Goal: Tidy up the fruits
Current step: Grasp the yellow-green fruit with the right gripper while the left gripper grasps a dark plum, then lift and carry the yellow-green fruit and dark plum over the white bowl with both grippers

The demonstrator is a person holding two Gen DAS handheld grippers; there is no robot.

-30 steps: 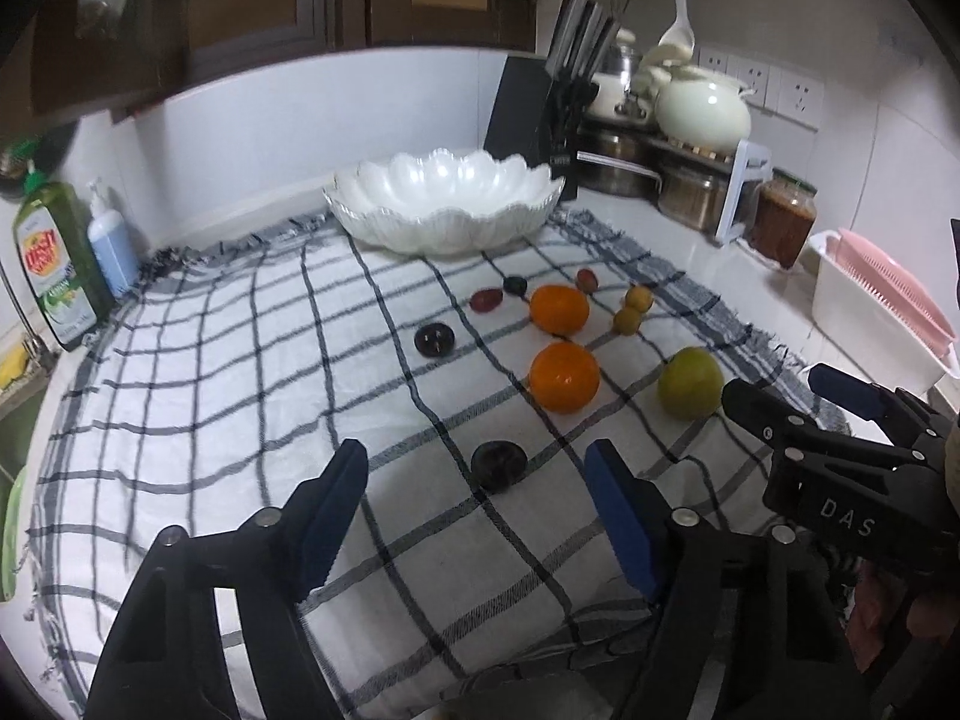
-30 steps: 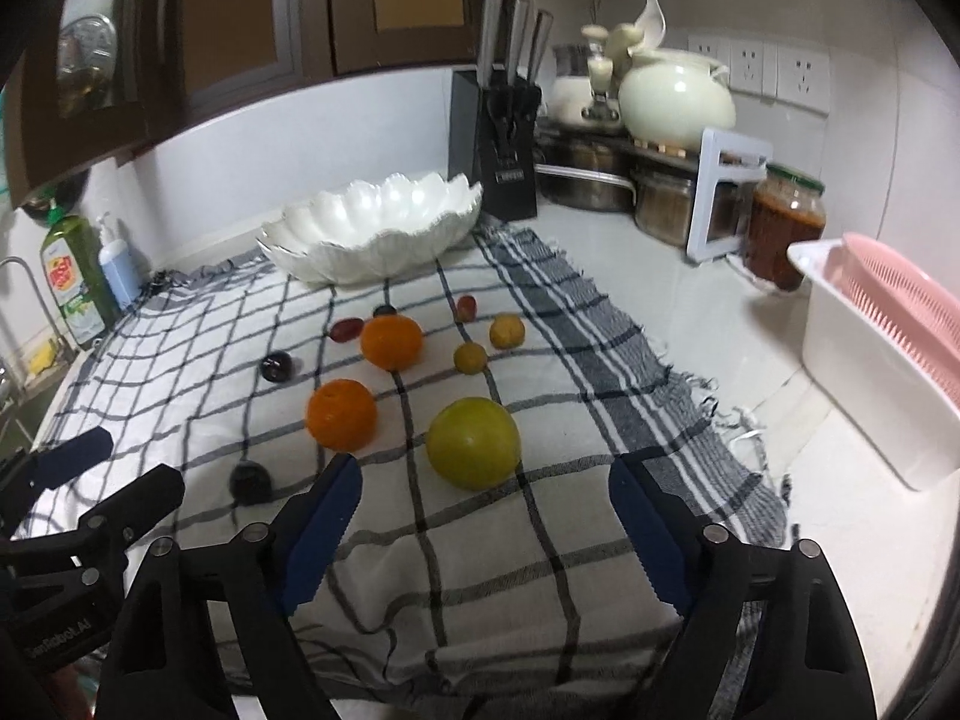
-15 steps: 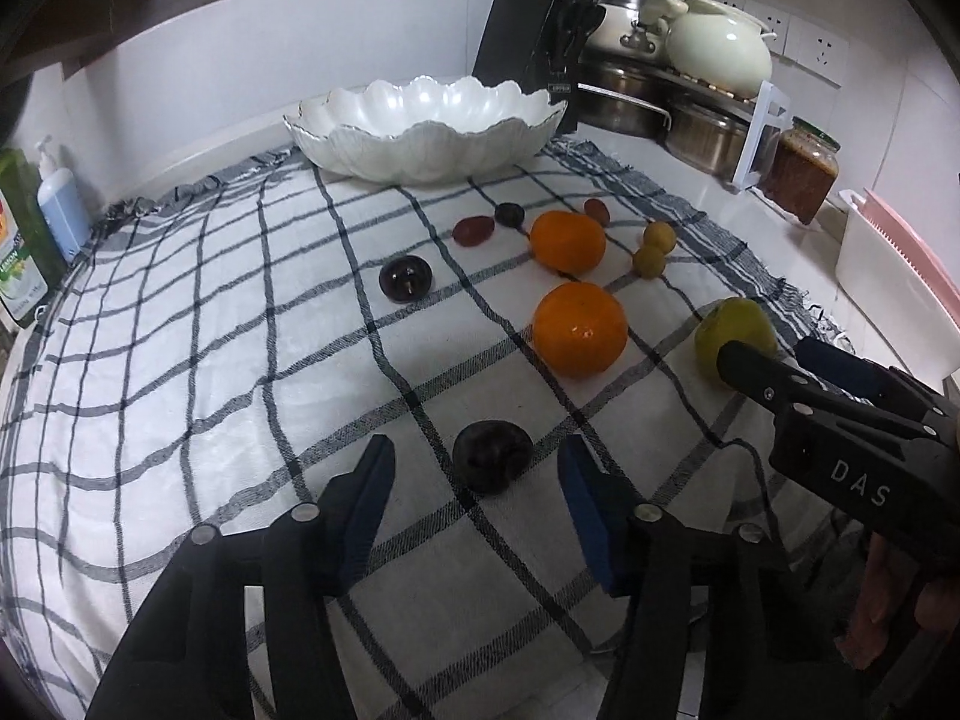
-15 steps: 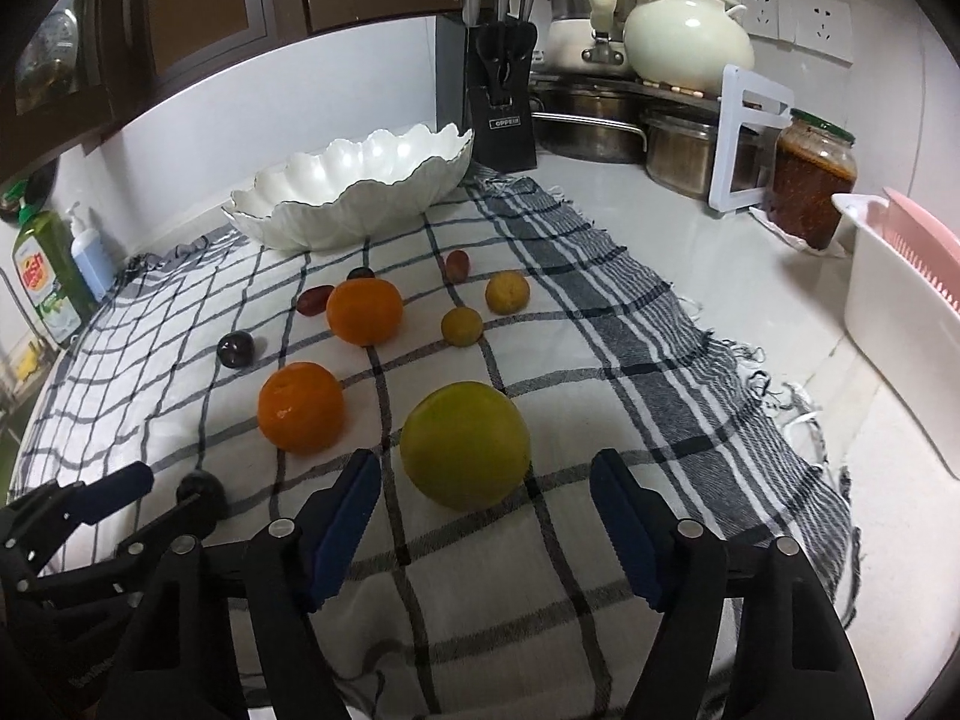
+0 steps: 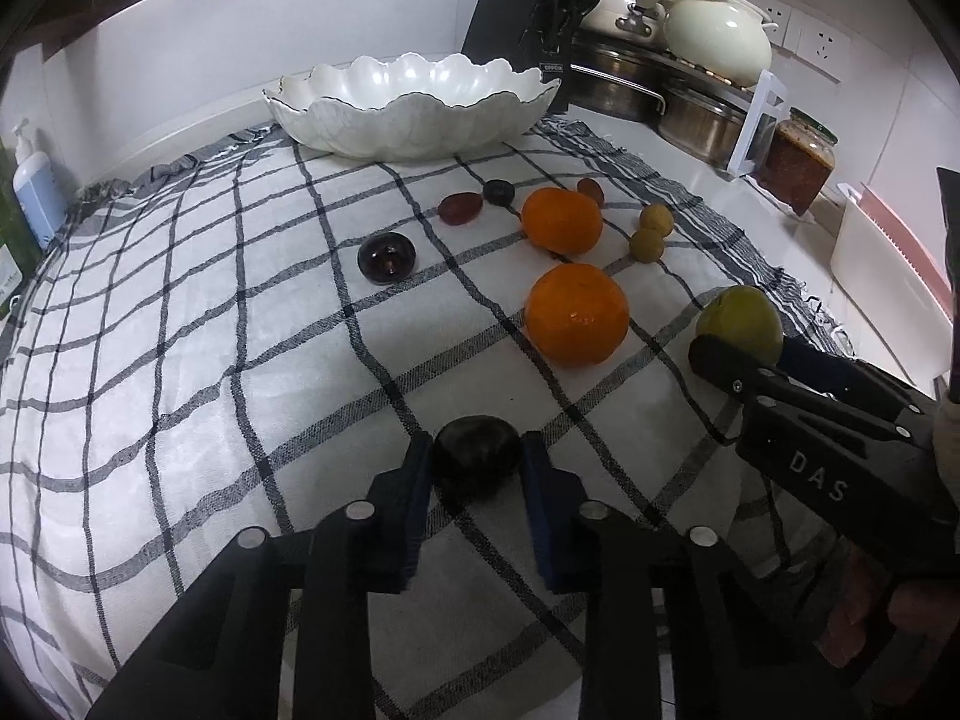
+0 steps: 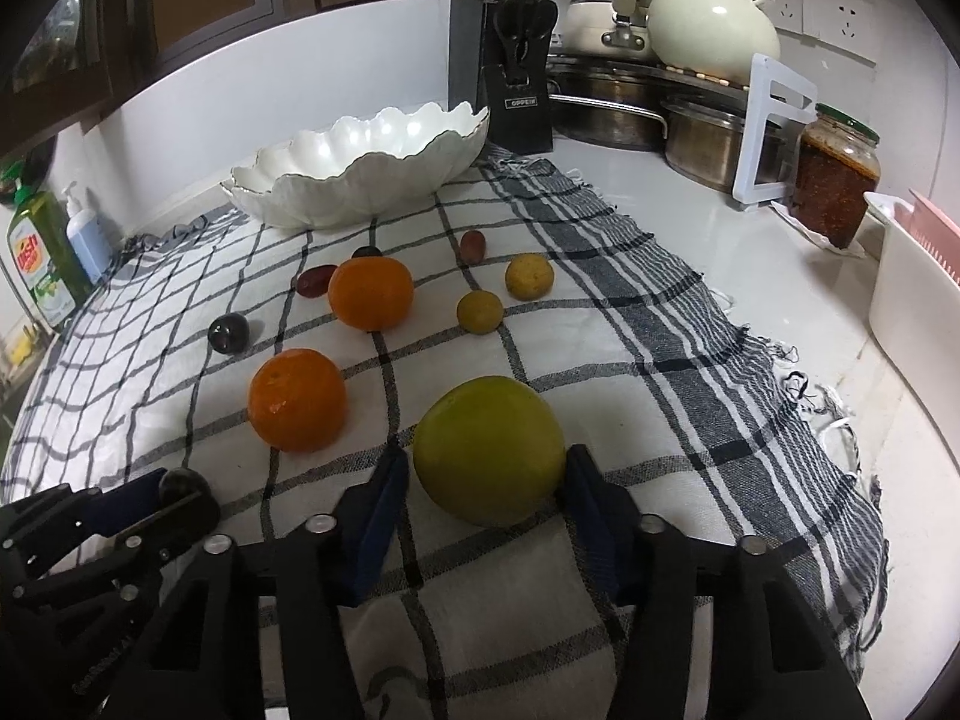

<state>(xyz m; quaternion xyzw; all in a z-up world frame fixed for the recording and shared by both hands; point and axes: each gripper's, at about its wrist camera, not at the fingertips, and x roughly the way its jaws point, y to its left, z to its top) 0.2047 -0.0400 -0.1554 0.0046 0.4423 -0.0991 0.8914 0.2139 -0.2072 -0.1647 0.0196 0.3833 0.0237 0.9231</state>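
A dark plum lies on the checked cloth between the blue pads of my left gripper. Its jaws are closing and both pads touch the plum's sides. A large green fruit sits between the pads of my right gripper, whose jaws are also closing against it. Two oranges, another dark plum, small red and yellow fruits and a white scalloped bowl lie farther back.
A knife block, steel pots, a cream pot and a sauce jar line the back right. A white and pink basin stands at the right. Soap bottles stand at the left.
Both grippers came forward and down to the cloth and narrowed. The left pads closed around the near dark plum, the right pads around the green fruit.
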